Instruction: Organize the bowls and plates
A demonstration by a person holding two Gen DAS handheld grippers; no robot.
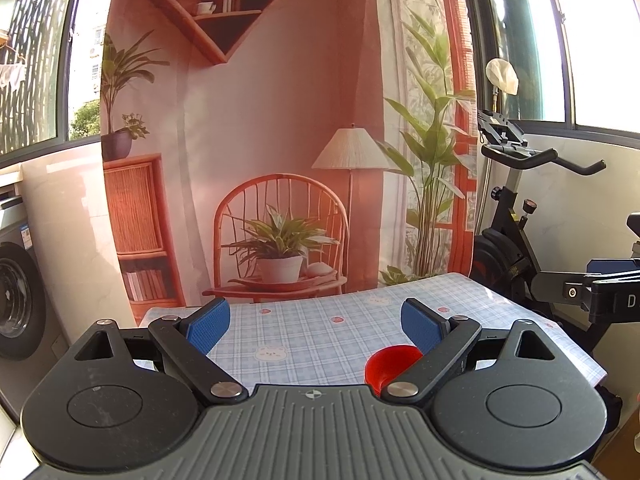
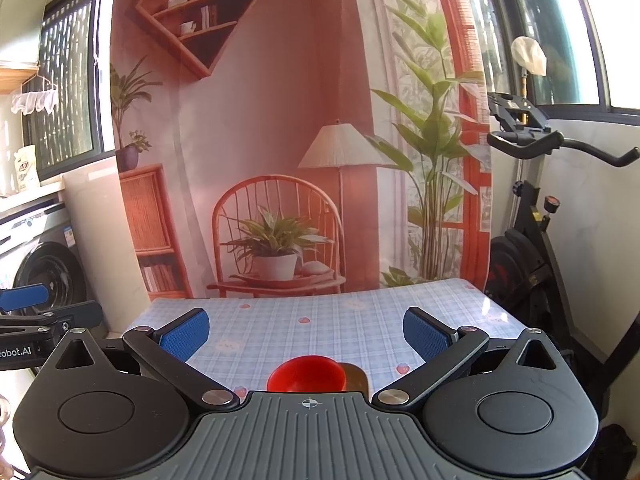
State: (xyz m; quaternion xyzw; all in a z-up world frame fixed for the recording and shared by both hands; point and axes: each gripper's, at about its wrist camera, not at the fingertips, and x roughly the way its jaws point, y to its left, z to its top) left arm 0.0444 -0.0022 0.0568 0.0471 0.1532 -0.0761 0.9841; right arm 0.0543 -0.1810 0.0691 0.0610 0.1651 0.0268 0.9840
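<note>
The left gripper [image 1: 316, 326] hangs with jaws wide apart above the checked tablecloth [image 1: 320, 336], a red bowl [image 1: 386, 366] beside its right finger.

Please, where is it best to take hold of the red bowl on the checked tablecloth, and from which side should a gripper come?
Probably by the rim. The glossy red round bowl sits upright with its mouth open upward, so one finger could go inside and one outside the thin wall. It lies nearly centred below the open right gripper, so coming down from above onto the near rim looks simplest.
</note>
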